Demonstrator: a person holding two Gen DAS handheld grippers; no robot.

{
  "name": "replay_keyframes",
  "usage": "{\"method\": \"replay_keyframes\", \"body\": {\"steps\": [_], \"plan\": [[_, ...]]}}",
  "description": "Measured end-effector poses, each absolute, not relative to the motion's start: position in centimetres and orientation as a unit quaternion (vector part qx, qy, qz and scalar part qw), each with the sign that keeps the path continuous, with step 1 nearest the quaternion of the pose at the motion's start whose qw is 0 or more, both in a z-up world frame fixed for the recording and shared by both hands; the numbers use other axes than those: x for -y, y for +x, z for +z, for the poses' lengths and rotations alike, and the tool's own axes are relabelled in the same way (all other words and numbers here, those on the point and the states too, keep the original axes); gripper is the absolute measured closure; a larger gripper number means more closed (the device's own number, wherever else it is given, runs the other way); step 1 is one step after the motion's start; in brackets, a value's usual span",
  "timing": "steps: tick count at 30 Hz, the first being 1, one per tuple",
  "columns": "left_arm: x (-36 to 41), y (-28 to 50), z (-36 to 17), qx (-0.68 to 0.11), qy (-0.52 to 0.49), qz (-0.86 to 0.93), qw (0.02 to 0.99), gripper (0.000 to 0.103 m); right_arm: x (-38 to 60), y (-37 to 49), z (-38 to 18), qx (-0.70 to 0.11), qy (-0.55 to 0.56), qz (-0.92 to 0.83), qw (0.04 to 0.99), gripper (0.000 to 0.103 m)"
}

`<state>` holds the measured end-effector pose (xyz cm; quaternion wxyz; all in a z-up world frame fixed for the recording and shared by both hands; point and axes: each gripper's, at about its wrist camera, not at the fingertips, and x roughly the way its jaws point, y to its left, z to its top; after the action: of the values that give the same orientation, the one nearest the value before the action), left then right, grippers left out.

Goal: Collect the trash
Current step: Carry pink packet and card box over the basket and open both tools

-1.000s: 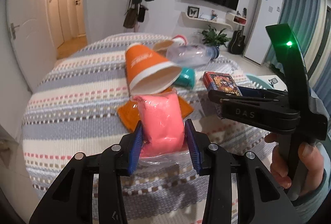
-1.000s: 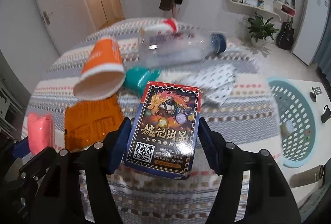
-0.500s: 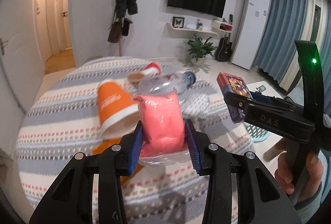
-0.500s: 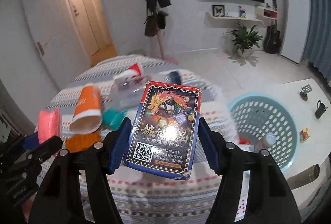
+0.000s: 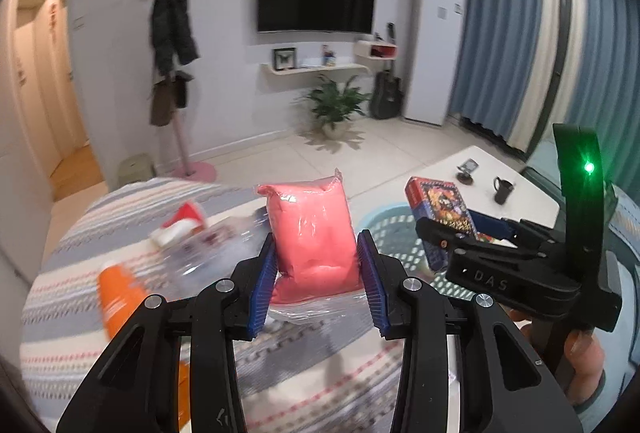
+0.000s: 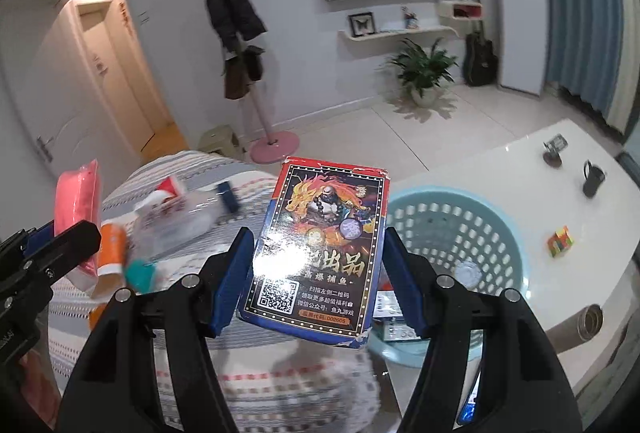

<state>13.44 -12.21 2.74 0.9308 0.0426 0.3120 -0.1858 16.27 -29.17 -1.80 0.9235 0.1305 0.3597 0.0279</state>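
Note:
My left gripper (image 5: 316, 257) is shut on a pink plastic-wrapped packet (image 5: 312, 233), held up above the striped tablecloth (image 5: 72, 297). My right gripper (image 6: 320, 253) is shut on a printed card box (image 6: 320, 253) with a dragon picture and a QR code. The right gripper (image 5: 452, 233) also shows at the right of the left wrist view, a hand under it. A light blue perforated basket (image 6: 496, 233) stands just right of the box, with a few items at its bottom. The pink packet (image 6: 76, 201) appears at the left edge of the right wrist view.
On the striped table lie an orange paper cup (image 5: 116, 297), a clear plastic bottle (image 6: 184, 217), a teal object (image 6: 140, 273) and a red-and-white cup (image 5: 180, 225). The white side table (image 6: 540, 173) holds a black mug (image 6: 592, 181), a puzzle cube (image 6: 560, 241) and a metal flask (image 6: 592, 321).
Both grippers have lifted and swung right, away from the table litter and toward the blue basket, each still holding its item. The basket now sits right beside the card box.

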Motion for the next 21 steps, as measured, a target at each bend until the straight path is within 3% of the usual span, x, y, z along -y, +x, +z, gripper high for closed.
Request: {"method": "replay_keyframes", "body": {"steps": [21], "plan": [[23.8, 22.7, -9.8, -0.432, 0.026, -0.274, 0.859, 0.064, 41.1, 18.6, -15.4, -0.472, 0.22, -0.071, 0.851, 0.04]]}}
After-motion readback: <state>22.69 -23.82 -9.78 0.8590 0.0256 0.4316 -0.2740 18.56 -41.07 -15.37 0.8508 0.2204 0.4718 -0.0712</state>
